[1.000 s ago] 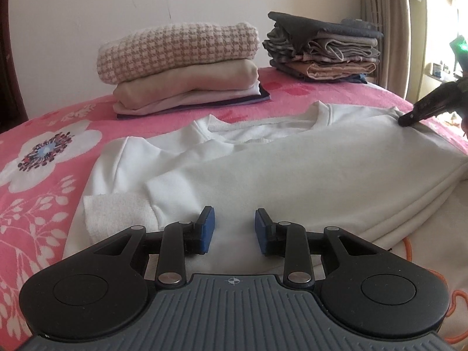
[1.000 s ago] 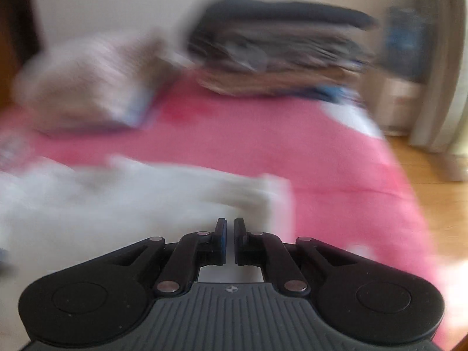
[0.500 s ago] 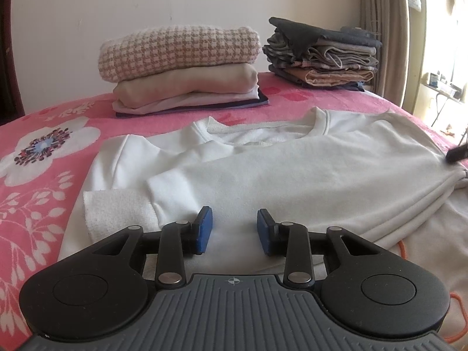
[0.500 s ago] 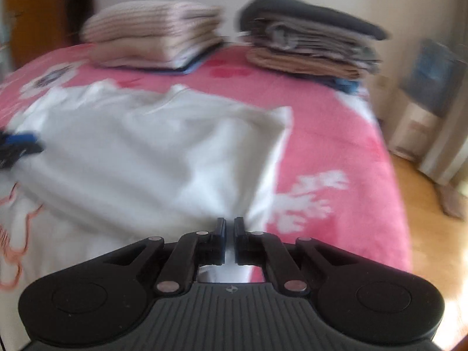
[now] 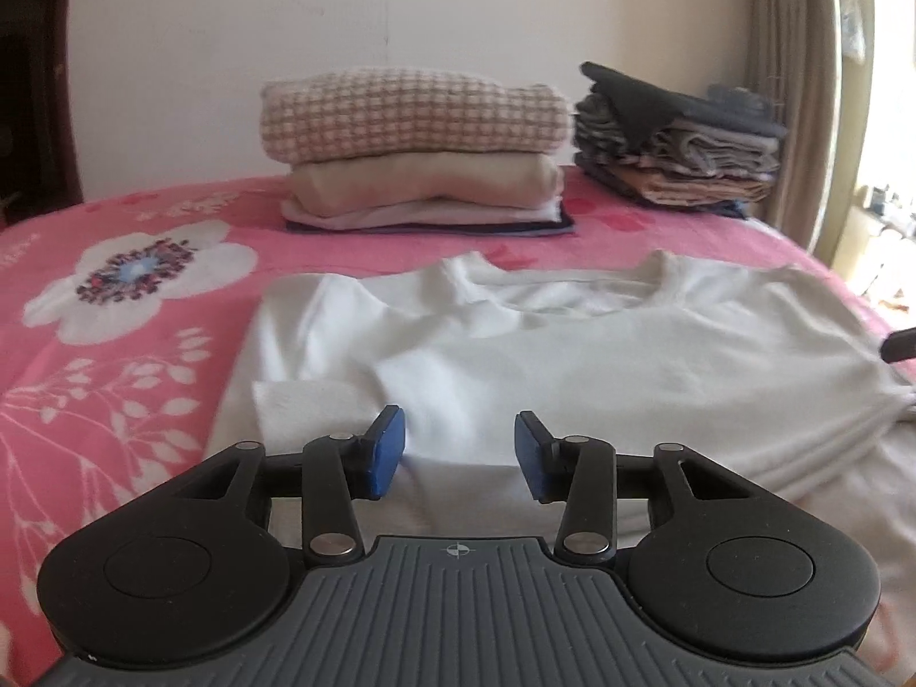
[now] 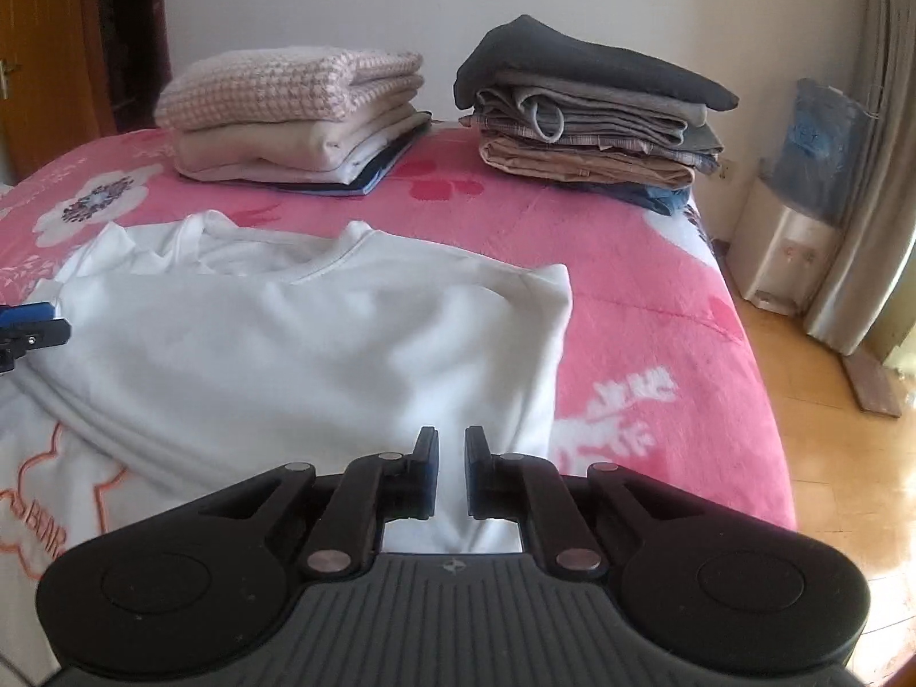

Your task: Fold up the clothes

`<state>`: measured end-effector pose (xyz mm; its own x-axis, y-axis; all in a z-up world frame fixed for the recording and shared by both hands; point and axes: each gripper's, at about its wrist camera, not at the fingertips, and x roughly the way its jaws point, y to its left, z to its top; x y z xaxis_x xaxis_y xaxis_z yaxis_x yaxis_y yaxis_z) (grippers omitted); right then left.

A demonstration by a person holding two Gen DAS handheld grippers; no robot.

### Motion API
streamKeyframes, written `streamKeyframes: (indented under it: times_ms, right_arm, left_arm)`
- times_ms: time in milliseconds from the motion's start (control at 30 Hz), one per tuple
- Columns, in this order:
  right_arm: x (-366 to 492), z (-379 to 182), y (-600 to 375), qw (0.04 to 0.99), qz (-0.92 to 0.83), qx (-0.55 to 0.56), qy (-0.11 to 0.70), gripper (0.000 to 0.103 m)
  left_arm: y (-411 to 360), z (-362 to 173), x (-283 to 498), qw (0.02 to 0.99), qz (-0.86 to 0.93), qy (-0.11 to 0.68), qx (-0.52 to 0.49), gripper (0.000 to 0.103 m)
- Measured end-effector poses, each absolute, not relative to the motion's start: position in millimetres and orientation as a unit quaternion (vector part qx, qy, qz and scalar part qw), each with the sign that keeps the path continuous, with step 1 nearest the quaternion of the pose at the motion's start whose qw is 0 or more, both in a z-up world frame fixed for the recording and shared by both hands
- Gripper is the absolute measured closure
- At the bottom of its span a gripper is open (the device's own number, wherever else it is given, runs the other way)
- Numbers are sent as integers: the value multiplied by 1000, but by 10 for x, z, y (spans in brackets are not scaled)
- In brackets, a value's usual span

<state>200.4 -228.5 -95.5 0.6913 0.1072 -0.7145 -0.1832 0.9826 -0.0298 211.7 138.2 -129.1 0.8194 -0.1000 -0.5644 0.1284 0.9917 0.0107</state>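
A white sweatshirt [image 5: 601,366] lies flat on the pink flowered bedspread [image 5: 131,320], its sleeves folded in over the body and an orange print showing at its near end [image 6: 40,515]. My left gripper [image 5: 458,452] hovers over the sweatshirt's left part near a folded cuff [image 5: 303,406]; its jaws are opening and nothing is between them. My right gripper [image 6: 451,472] is over the sweatshirt's right edge [image 6: 549,378]; its jaws are opening by a narrow gap, with no cloth between them. The left gripper's blue tip [image 6: 28,323] shows at the far left of the right wrist view.
Two stacks of folded clothes stand at the back of the bed: a pink-checked and beige one [image 5: 412,154] and a dark grey and tan one [image 5: 675,143]. Right of the bed are wooden floor [image 6: 847,458], a water dispenser [image 6: 796,212] and a curtain [image 6: 870,189].
The left jaws have spread wider. The right gripper let go at the sweatshirt's far shoulder, swept back to its near right edge and parted its jaws slightly.
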Motion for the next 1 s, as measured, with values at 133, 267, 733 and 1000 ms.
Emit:
streamKeyframes:
  times_ms: [133,267,733,1000]
  right_arm:
    - [2123,-1243,-2273,915,61,-54,394,94]
    - [2116,-1224,-2233,916,55,-63,392,93]
    - [1792,-1029,-2121,925,66,4,374,92]
    - [1766,-915,-1773,914,135,91,370,92]
  left_arm:
    - [1493,-1410,2174,953,-64,295,24,56]
    - [1586,-1283,2032,954,-52,293,11,56]
    - [1631,-1205,1637,945,-30,313,87,56]
    - [1584,-1048,1538,949,-13,300,94,57]
